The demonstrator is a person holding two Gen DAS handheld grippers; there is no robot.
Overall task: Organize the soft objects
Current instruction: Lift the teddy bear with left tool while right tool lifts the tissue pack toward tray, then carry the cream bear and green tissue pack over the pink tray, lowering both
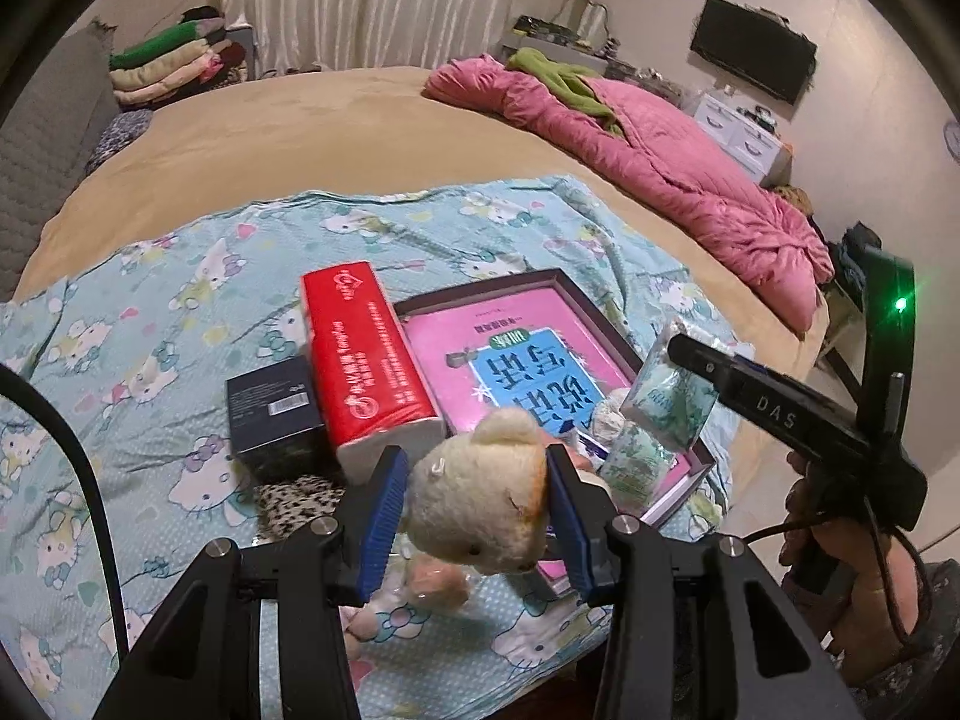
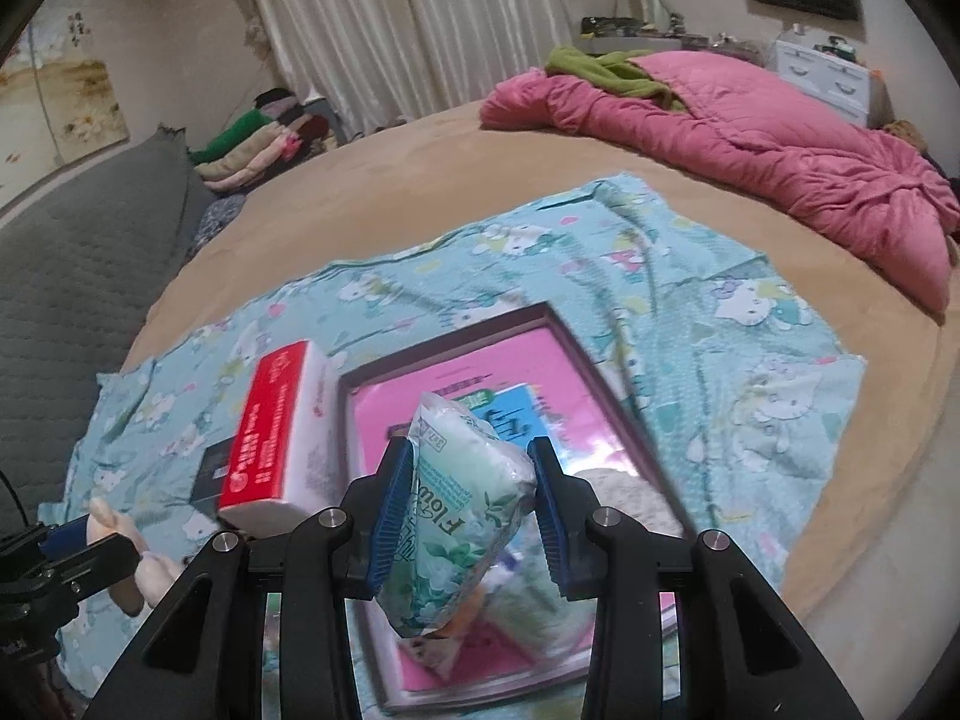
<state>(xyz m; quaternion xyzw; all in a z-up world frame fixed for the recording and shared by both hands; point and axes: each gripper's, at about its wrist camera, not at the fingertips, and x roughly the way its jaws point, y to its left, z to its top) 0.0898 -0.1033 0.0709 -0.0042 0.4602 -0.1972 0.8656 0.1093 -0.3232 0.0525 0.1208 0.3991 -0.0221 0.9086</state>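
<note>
My left gripper is shut on a cream plush bear, held by the head above the Hello Kitty cloth. My right gripper is shut on a green floral tissue pack, held above the pink-lined tray. In the left wrist view that pack hangs over the tray's right side, with another green pack lying in the tray. The bear also shows at the left edge of the right wrist view.
A red tissue pack stands left of the tray, next to a dark box. A leopard-print item lies near the bear. A pink quilt covers the bed's right side. Folded clothes are stacked at the back left.
</note>
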